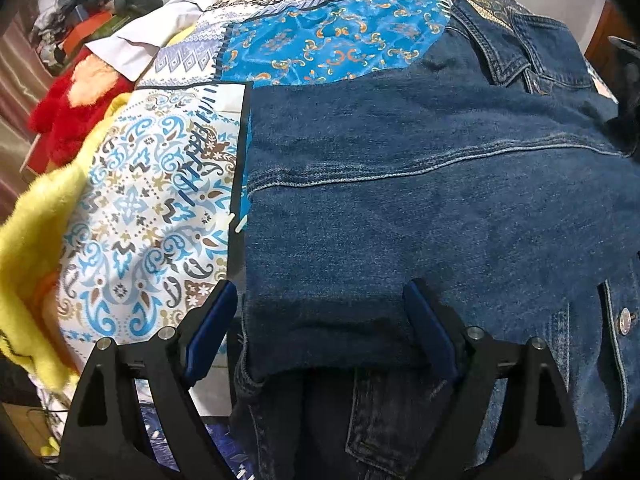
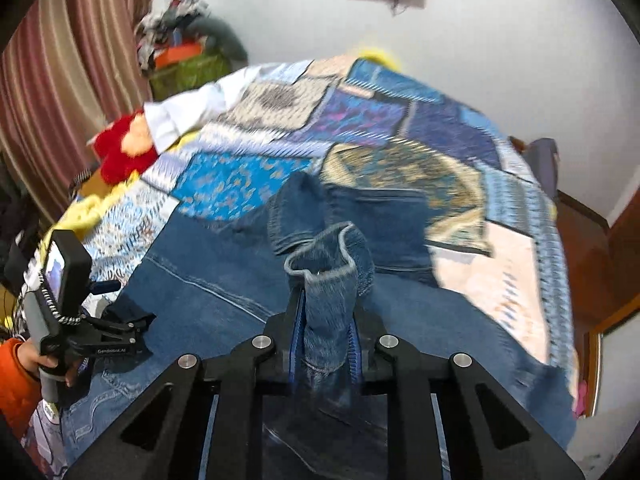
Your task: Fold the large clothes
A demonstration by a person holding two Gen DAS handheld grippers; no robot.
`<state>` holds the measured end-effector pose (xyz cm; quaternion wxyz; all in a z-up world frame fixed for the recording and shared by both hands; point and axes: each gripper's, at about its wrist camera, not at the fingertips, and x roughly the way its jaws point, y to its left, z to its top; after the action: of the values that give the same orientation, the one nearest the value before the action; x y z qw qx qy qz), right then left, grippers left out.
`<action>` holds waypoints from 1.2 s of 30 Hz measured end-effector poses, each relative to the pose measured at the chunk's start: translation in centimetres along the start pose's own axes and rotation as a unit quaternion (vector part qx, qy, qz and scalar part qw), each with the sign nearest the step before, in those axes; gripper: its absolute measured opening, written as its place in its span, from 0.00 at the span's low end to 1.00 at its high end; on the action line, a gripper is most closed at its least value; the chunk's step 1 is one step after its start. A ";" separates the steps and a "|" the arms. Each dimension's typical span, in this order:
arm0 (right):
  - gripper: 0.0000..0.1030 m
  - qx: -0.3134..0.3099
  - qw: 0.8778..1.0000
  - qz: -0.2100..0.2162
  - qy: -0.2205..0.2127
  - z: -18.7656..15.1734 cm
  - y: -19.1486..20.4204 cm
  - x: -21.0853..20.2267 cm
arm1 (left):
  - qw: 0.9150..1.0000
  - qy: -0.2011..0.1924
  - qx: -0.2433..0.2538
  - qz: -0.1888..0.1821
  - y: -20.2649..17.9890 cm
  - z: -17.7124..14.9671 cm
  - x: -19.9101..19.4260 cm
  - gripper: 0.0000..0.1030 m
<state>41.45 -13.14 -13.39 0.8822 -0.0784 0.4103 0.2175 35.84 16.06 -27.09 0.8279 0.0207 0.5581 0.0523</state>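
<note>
Bed (image 2: 516, 264): patchwork cover, carrying the work. Jacket (image 1: 420, 200): denim, spread flat across the cover, one panel folded over. Left claw (image 1: 320, 320): jaws wide apart, straddling the folded edge, gripping nothing. Right claw (image 2: 326, 320): clamped on a bunched cuff (image 2: 324, 272), lifted clear. Risk: the thick bunch may slip from the jaws, or drag the unsecured fold askew.

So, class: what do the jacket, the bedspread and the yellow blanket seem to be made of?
Jacket: denim, seemingly cotton; matte blue twill, pale topstitched seams, a metal button.
Bedspread: thin printed fabric, smooth, patchwork pattern; fibre unclear.
Yellow blanket: fluffy plush, probably synthetic fleece; fuzzy nap.
</note>
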 end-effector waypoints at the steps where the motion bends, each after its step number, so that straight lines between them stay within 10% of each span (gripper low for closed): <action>1: 0.14 0.008 1.000 -0.001 -0.003 -0.4 -0.8 -0.8 | 1.000 0.001 0.000 0.002 0.1 0.3 -0.3 0.83; 19: 0.07 0.111 0.992 -0.048 0.028 -9.7 -11.0 -4.9 | 0.991 -0.071 0.088 -0.073 -10.6 5.1 -7.6 0.83; 28: 0.07 0.077 0.989 -0.113 0.057 -12.0 -11.9 -6.1 | 0.968 -0.074 0.192 -0.142 -21.0 4.7 -10.6 0.83; 36: 0.07 0.108 0.983 -0.091 0.119 -16.5 -13.4 -2.9 | 0.951 -0.065 0.279 -0.113 -28.9 3.6 -8.6 0.82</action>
<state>34.45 -31.22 -22.45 0.8464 -0.0452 0.5244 0.0804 37.86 -13.46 -20.46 0.8238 0.1913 0.4942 -0.2012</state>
